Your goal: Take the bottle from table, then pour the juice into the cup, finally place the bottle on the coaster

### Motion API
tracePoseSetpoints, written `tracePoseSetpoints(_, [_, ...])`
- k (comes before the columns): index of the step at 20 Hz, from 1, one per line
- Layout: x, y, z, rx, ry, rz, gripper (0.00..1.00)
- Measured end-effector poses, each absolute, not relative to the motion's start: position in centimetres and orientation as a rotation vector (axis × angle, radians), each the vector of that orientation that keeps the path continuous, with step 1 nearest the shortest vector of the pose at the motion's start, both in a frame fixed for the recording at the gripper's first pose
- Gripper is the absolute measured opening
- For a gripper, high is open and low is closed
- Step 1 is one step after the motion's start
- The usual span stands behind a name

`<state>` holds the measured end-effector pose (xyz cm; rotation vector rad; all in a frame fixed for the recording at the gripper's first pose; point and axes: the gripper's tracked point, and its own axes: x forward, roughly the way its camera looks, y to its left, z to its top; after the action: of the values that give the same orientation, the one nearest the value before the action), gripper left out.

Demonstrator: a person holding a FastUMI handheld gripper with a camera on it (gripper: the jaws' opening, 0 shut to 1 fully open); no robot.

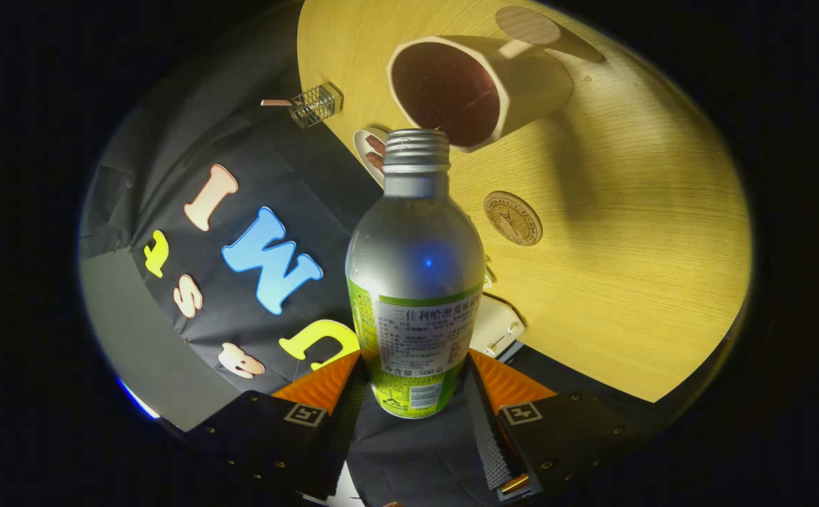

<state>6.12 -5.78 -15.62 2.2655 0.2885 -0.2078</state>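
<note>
A silver bottle (pixel 415 271) with a green and white label sits between my gripper's (pixel 413 384) two fingers, which press on its lower body. Its cap is off and the threaded mouth points at the cup (pixel 476 88), a pale angular mug just beyond the mouth. The cup's dark inside holds dark liquid. The view is rolled, so the bottle is tipped toward the cup over the wooden table (pixel 627 267). A round cork coaster (pixel 513 218) lies flat on the table to the bottle's right, between bottle and cup.
A second round coaster-like disc (pixel 527 25) lies beyond the cup. A small wire holder (pixel 314 105) stands at the table's edge, and a white dish (pixel 370 151) with dark pieces sits behind the bottle's neck. A white object (pixel 497 324) lies by the bottle's base.
</note>
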Motion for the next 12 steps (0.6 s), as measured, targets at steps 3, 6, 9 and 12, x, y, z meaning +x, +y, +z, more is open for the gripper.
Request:
tracePoseSetpoints(3, [6.17,-5.62,-15.56,2.279,0.291,-0.21,0.75])
tracePoseSetpoints(6, [6.35,-5.5,-15.42,2.279,0.294,-0.211,0.75])
tracePoseSetpoints(9, [6.51,-5.39,-15.75,2.262,0.301,-0.215,0.75])
tracePoseSetpoints(12, [6.41,-5.11,-16.12,2.218,0.314,-0.219,0.75])
